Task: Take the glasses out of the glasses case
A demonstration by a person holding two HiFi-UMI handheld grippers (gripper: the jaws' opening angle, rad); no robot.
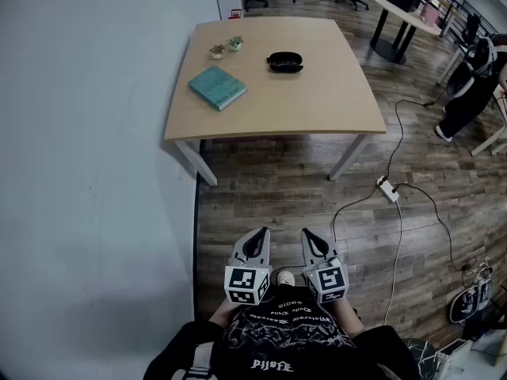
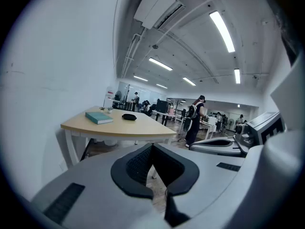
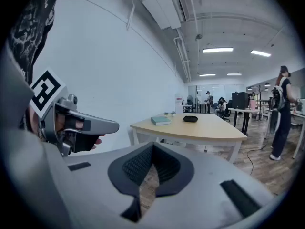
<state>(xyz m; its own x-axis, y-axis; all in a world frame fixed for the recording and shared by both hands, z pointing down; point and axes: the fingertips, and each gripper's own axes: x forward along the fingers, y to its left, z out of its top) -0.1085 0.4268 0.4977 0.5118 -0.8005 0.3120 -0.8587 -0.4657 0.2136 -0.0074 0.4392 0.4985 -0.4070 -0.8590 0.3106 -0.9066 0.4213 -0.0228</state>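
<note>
1. I see the glasses case [image 1: 285, 62] as a smooth, black, rounded oval on the far half of the pale wooden tabletop [image 1: 333, 109].
2. Its long axis runs left to right across the head view.
3. A flat teal book [image 1: 217, 87] lies to its left.
4. My left gripper [image 1: 259, 236] and right gripper [image 1: 310, 237] keep ribbed black jaws clenched on nothing, well apart from the case.

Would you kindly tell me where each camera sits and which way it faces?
Head view: on the head, steeply down at the table; left gripper, right gripper and torso show.
Left gripper view: on the left gripper, facing the table; right gripper at right.
Right gripper view: on the right gripper, facing the table; left gripper at left.
Shared: table, book, glasses case.
</note>
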